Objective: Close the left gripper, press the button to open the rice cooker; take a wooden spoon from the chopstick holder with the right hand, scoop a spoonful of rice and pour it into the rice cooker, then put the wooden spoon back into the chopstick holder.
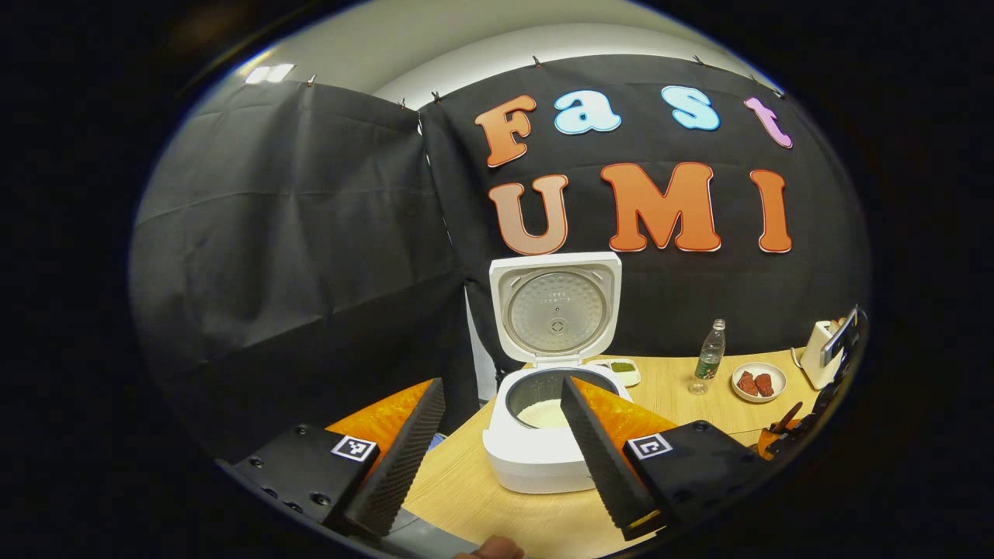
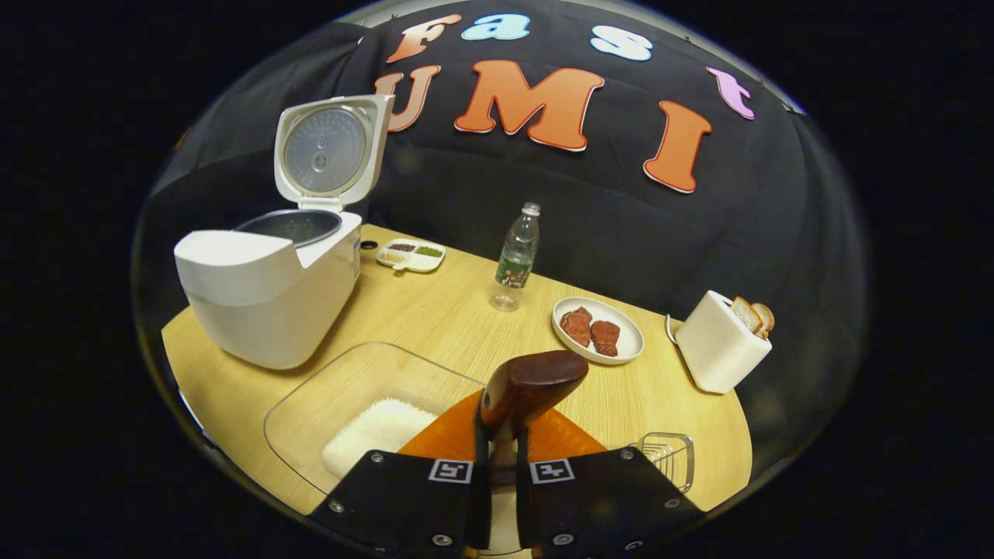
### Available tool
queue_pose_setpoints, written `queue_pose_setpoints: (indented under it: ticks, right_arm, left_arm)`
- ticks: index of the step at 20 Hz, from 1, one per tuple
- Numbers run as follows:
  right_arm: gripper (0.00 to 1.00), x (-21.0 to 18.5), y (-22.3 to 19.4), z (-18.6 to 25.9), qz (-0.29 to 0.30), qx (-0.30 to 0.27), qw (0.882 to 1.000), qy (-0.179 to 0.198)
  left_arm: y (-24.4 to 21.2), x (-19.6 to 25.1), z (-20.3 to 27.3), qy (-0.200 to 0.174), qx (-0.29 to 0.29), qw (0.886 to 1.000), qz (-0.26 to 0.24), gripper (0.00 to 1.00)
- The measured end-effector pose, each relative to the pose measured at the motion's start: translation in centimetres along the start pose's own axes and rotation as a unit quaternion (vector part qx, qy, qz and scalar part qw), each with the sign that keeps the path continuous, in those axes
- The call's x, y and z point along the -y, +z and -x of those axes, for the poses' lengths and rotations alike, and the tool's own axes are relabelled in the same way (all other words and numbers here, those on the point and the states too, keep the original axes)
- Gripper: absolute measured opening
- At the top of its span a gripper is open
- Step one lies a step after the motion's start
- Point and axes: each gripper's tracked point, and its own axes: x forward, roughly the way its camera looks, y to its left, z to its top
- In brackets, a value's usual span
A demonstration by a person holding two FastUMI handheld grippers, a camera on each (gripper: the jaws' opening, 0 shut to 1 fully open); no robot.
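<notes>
Dim booth, overhead light, sharp centre, fisheye-bent edges.

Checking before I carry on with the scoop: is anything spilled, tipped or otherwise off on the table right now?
Nothing stands out. The rice cooker stands upright with its lid open, the rice sits inside the clear container, and no grains show on the table. The right gripper holds the wooden spoon; the bottle is upright.

Right gripper (image 2: 501,446) clamped on the wooden spoon (image 2: 528,388), bowl raised over a clear container (image 2: 311,404) holding rice (image 2: 377,427). Rice cooker (image 2: 264,303) at left, lid (image 2: 330,151) upright. A wire rack (image 2: 669,456), possibly the chopstick holder, sits at lower right.
</notes>
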Motion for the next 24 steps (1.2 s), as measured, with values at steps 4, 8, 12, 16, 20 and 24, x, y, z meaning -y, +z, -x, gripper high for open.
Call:
queue_pose_setpoints:
  ticks: [4,8,12,16,20,24]
  right_arm:
    - [0.12,-2.1,-0.2,0.2,0.001,0.019,1.0,0.006]
    - [0.11,-5.5,0.9,0.6,-0.064,0.023,0.996,0.052]
    - [0.12,-8.7,1.2,0.9,-0.168,-0.013,0.979,0.119]
    - [0.12,-8.5,0.8,0.3,-0.255,-0.053,0.955,0.139]
    - [0.12,-6.9,-0.6,-0.6,-0.38,-0.1,0.907,0.151]
    - [0.11,-5.6,-1.8,-0.8,-0.473,-0.119,0.857,0.166]
  left_arm:
    - [-0.3,-0.7,-0.1,0.005,-0.005,1.0,-0.002,1.0]
    - [-0.9,-1.2,-0.2,0.002,-0.014,1.0,-0.006,0.97]
    - [-1.4,-1.2,-0.5,-0.004,-0.021,1.0,-0.01,1.0]
    - [-1.1,-1.1,-0.9,-0.01,-0.017,1.0,-0.012,1.0]
    - [-1.2,-1.2,-1.0,-0.015,-0.019,1.0,-0.012,0.97]
    - [-1.0,-0.9,-1.0,-0.02,-0.021,0.999,-0.016,0.97]
